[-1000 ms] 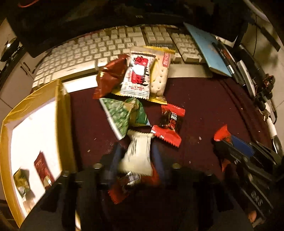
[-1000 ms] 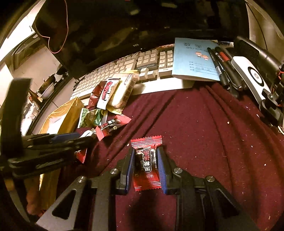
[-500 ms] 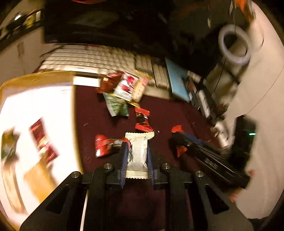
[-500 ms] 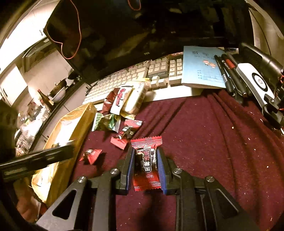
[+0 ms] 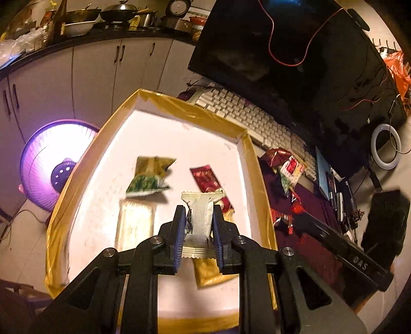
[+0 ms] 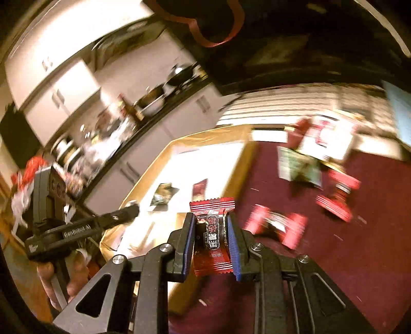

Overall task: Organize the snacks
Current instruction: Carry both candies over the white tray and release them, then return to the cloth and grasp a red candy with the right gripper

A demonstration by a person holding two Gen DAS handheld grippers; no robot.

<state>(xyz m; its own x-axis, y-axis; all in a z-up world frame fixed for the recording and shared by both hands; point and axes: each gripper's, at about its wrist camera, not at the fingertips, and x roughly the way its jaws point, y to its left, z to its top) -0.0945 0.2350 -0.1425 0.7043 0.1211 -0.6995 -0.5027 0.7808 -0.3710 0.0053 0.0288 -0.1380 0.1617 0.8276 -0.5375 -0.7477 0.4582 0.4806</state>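
Desk & kitchen bkgd, non-snack stuff only.
Beige keyboard [image 5: 259,120] lay under a dark monitor [image 5: 290,59] w/ a red cable [image 5: 287,61] draped across it; maroon cloth [image 6: 359,257] covered the desk; ring light [image 5: 386,146] at right; purple-lit fan [image 5: 55,164] by white cabinets [image 5: 97,77]; pans [image 5: 120,12] on the counter.

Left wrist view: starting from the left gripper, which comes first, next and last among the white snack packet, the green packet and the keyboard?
1. White snack packet: clamped between the left gripper fingers.
2. Green packet: in the yellow-rimmed box, ahead and left.
3. Keyboard: beyond the box's far wall, below the monitor.
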